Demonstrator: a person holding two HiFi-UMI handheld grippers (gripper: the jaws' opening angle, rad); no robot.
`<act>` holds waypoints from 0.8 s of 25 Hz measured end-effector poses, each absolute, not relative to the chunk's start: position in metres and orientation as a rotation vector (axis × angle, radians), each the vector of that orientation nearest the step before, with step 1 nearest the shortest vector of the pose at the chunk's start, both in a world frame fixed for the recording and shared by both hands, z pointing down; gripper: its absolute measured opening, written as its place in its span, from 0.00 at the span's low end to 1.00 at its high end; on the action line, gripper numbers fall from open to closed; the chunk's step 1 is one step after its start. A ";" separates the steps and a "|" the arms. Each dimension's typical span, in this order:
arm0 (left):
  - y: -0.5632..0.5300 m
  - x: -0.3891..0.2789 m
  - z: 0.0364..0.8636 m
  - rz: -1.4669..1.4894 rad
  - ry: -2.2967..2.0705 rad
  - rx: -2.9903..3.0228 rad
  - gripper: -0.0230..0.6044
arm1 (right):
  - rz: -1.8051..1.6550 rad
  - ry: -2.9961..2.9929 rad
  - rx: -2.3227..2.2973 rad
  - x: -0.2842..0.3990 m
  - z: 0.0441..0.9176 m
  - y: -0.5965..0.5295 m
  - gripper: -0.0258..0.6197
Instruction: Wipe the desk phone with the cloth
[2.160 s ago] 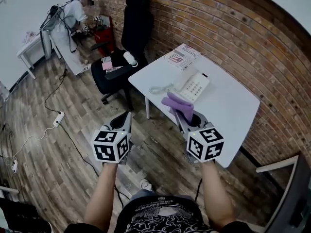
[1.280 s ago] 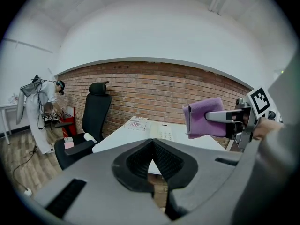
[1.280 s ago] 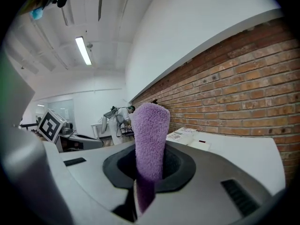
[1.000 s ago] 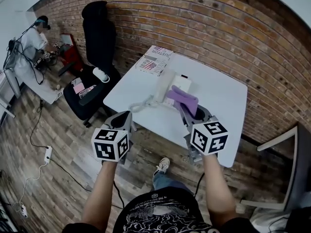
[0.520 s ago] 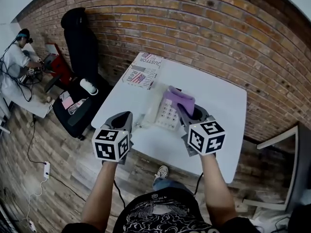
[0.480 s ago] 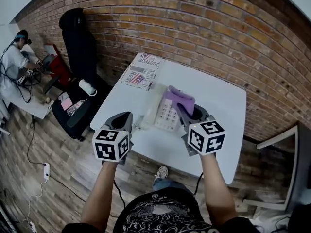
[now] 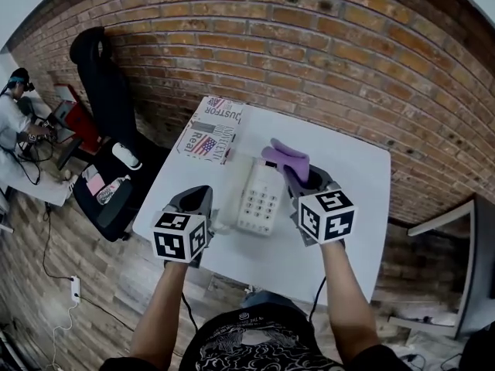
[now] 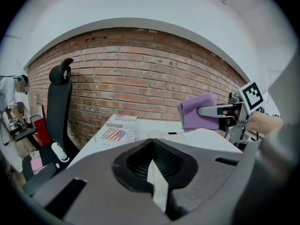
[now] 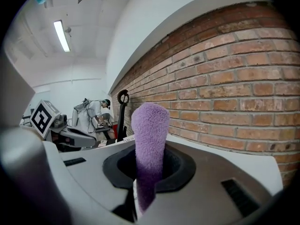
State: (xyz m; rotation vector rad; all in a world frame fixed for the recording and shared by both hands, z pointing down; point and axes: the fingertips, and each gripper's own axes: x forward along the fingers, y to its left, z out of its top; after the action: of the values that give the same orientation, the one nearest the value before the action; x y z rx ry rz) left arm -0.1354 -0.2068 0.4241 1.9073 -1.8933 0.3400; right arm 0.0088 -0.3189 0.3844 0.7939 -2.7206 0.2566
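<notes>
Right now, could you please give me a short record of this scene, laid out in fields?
surface: white table by a brick wall
phone: desk phone lying on the table
cloth: purple cloth, held up, apparently clear of the phone
right: right gripper shut on the cloth
left: left gripper shut, empty
other: printed box at the table's far left corner

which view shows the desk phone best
The head view: the desk phone shows whole from above, keypad plain. The left gripper view shows only a thin strip of its top. The right gripper view shows the cloth, not the phone.
</notes>
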 end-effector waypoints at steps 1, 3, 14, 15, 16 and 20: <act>-0.210 -0.137 0.427 0.344 -1.888 1.902 0.05 | 0.240 -2.709 0.796 0.007 0.386 -0.326 0.11; -0.214 -0.139 0.431 0.353 -1.873 1.898 0.05 | 0.207 -2.682 0.799 0.005 0.390 -0.339 0.11; -0.234 -0.143 0.442 0.345 -1.825 1.940 0.05 | 0.047 -2.502 0.758 -0.012 0.431 -0.382 0.11; -0.235 -0.142 0.443 0.344 -1.815 1.950 0.05 | 0.030 -2.479 0.747 -0.015 0.436 -0.381 0.11; -0.235 -0.142 0.444 0.341 -1.803 1.960 0.05 | 0.013 -2.454 0.734 -0.018 0.442 -0.379 0.11; -0.236 -0.142 0.447 0.335 -1.737 2.008 0.05 | -0.021 -2.368 0.679 -0.031 0.464 -0.369 0.11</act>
State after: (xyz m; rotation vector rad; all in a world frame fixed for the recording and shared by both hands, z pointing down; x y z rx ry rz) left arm -0.1418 -0.2360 0.4474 2.0085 -1.7370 0.3346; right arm -0.0313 -0.3689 0.4636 0.6789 -2.3678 -0.0206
